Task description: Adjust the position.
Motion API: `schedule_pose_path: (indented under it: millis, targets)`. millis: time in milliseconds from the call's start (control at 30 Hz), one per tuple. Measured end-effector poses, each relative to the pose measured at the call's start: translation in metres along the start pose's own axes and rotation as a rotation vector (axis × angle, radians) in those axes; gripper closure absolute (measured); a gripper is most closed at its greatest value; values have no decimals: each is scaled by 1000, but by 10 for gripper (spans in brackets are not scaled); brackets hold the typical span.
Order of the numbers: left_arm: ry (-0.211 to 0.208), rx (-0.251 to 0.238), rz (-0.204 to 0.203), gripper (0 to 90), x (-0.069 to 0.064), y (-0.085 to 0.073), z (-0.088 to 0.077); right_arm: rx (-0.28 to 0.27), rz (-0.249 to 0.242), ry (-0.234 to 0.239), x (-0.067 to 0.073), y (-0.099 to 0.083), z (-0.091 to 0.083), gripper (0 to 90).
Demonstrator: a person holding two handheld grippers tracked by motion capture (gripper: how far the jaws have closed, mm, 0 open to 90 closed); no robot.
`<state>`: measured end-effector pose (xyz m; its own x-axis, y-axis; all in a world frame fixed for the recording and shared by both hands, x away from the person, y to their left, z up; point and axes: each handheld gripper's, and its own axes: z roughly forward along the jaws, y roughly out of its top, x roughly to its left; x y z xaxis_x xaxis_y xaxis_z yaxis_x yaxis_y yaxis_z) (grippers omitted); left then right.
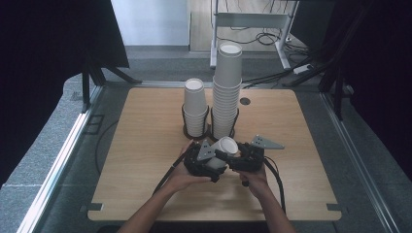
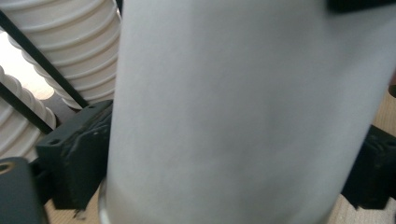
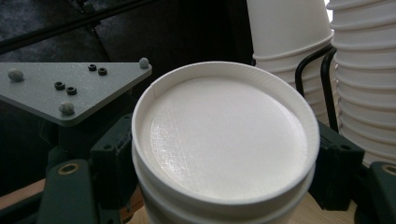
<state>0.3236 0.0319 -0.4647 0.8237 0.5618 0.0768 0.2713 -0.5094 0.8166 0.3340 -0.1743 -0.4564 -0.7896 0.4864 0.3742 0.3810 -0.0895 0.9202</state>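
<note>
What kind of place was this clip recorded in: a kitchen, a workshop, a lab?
Most likely a lab or recording booth, not a kitchen. A bare wooden table sits on grey carpet between dark curtains, with loose cables under a metal desk frame behind. Two wire-held stacks of paper cups are the props.

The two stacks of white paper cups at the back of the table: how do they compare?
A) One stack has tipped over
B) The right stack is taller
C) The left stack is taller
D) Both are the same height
B: in the high view the right stack rises well above the left stack, and both stand upright side by side in their black holders.
</note>
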Motion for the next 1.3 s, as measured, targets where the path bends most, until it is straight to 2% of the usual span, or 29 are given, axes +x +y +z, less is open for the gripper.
schedule_pose_path:
  millis: [433, 533, 633, 833, 1033, 1067, 1233, 1300]
  targets:
    - [-10, 0, 22, 118, -2, -2, 0, 19, -20, -6, 1, 0, 0, 221]
    - [5, 1, 9, 121, 0, -3, -1, 26, -36, -21, 3, 1, 0, 154]
    - [18, 10, 1, 121, 4, -4, -2, 35, -58, -39, 5, 2, -2, 127]
    - [45, 13, 3, 121, 11, -5, -8, 33, -97, -68, 9, 7, -9, 116]
    - [63, 16, -9, 122, 19, -7, -16, 21, -123, -65, 10, 15, -23, 129]
    - [76, 19, 4, 121, 21, -6, -19, 27, -138, -78, 8, 18, -27, 130]
    - [92, 19, 5, 121, 26, -4, -25, 74, -168, -108, 5, 25, -33, 130]
    - [105, 15, 0, 121, 29, -3, -30, 118, -197, -129, 2, 30, -34, 131]
